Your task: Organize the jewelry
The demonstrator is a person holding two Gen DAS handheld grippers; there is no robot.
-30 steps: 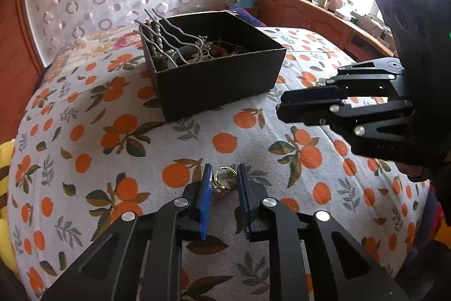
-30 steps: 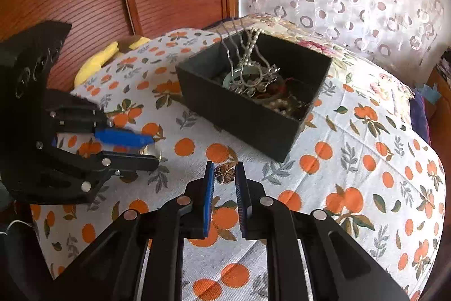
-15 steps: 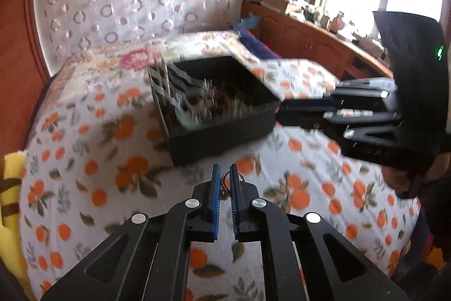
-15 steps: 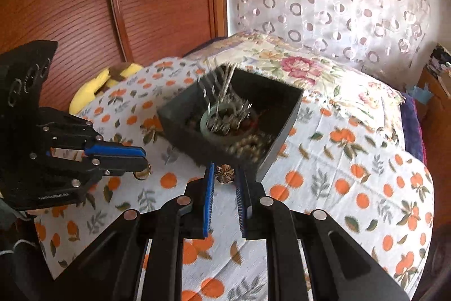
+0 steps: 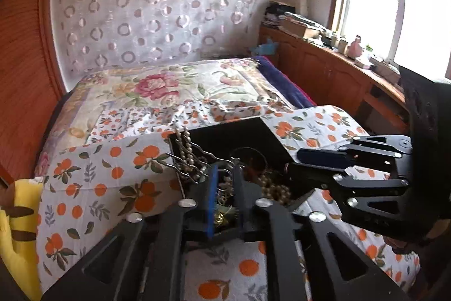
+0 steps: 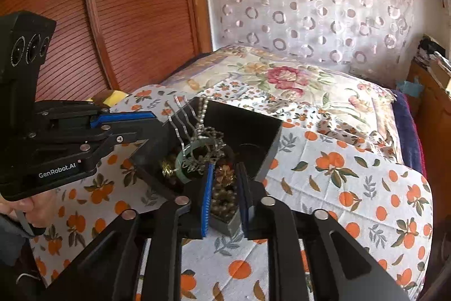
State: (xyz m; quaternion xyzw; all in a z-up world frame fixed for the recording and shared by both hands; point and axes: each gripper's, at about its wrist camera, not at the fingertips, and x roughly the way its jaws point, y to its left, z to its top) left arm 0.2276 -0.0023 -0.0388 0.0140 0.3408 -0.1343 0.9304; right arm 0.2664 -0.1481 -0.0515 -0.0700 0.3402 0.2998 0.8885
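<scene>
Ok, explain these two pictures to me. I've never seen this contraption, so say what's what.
There is no robot here. A person holds a black two-fingered tool in each hand, and each has a camera looking along its fingers. One picture comes from the left tool, the other from the right tool. Both hover over a black box of pearls and other jewelry on an orange-print bedspread. The left tool is open. A gold flower piece sits between the right tool's fingers; I cannot tell whether it is gripped.
</scene>
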